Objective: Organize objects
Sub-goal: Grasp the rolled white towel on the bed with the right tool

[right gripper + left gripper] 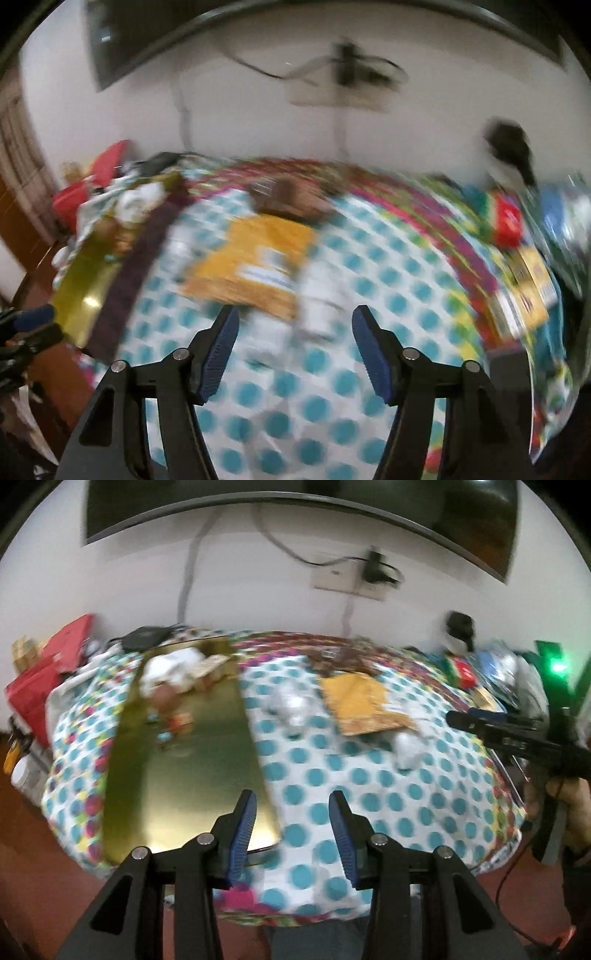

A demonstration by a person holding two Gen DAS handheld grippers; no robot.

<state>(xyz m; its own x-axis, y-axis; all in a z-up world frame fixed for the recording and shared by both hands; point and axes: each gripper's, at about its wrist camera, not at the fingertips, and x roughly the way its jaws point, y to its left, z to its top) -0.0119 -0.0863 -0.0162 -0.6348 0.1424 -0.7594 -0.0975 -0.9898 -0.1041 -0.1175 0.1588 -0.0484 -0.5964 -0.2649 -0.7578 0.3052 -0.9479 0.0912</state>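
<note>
Gold tray (177, 775) lies flat on the dotted tablecloth (369, 782), left half of the table; shiny, with a white bundle and small bits at its far end. Yellow envelope (258, 258) mid-table, blurred, white label on it. Left gripper (292, 830) over the tray's near corner, jaws apart, empty. Right gripper (295, 350) jaws apart, empty.

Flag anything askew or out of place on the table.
The yellow padded envelope lies crooked on the dotted tablecloth, with two crumpled silvery-white wads loose beside it, outside the gold tray. The tray's small items crowd its far end. Blur hides finer detail.
</note>
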